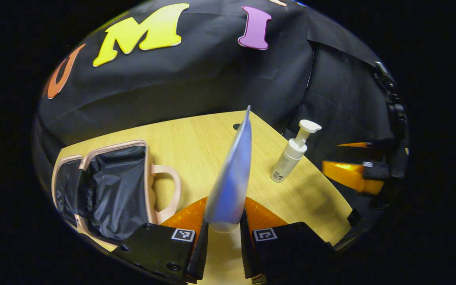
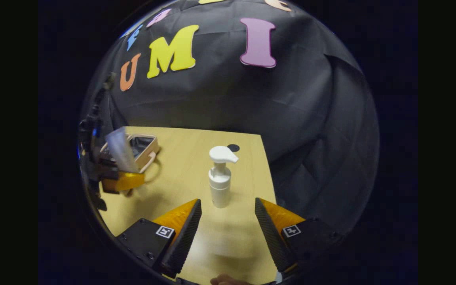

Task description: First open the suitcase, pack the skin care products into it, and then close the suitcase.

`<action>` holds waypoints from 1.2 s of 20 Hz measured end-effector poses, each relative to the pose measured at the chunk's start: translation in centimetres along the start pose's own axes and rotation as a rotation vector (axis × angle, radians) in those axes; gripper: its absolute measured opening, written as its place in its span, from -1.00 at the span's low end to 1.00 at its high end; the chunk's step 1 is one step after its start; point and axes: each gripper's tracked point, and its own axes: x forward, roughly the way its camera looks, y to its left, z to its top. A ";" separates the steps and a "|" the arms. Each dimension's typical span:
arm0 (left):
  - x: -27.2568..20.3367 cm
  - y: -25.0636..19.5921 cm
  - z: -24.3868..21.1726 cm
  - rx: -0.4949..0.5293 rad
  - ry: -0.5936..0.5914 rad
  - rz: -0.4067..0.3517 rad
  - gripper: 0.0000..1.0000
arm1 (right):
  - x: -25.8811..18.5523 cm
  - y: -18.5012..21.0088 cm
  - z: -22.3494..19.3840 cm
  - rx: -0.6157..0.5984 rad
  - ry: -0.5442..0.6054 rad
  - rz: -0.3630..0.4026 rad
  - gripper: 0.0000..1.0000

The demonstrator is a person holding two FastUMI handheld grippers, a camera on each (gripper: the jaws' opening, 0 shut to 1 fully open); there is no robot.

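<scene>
The booth wall [image 2: 220, 103] of black cloth stands behind a light wooden worktop [image 1: 196, 150], which has a small dark round spot near its far corner. On the worktop, toward the left in the left gripper view, the suitcase [image 1: 105, 186] lies open (pink rim and handle, dark lining inside). The left gripper [image 1: 225, 233] is raised above the worktop, just beside the suitcase handle, and its jaws pinch the cap end of a bluish tube [image 1: 232, 178] that points up. The white pump bottle [image 2: 220, 178] stands upright on the worktop, apart from the suitcase. The right gripper [image 2: 228, 225] is low in front of this bottle, jaws spread wide, not touching it.
</scene>
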 end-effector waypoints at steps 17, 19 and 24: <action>-22.4 13.2 -1.7 -0.260 -0.110 0.383 -0.24 | 9.2 2.3 -1.4 -0.034 0.048 -0.193 0.00; -22.3 14.7 -1.6 -0.255 -0.112 0.372 -0.24 | 8.1 3.6 -1.9 -0.034 0.069 -0.187 -0.02; -18.8 18.3 -2.1 -0.240 -0.067 0.315 -0.24 | 3.7 7.4 -2.5 -0.054 0.068 -0.152 -0.04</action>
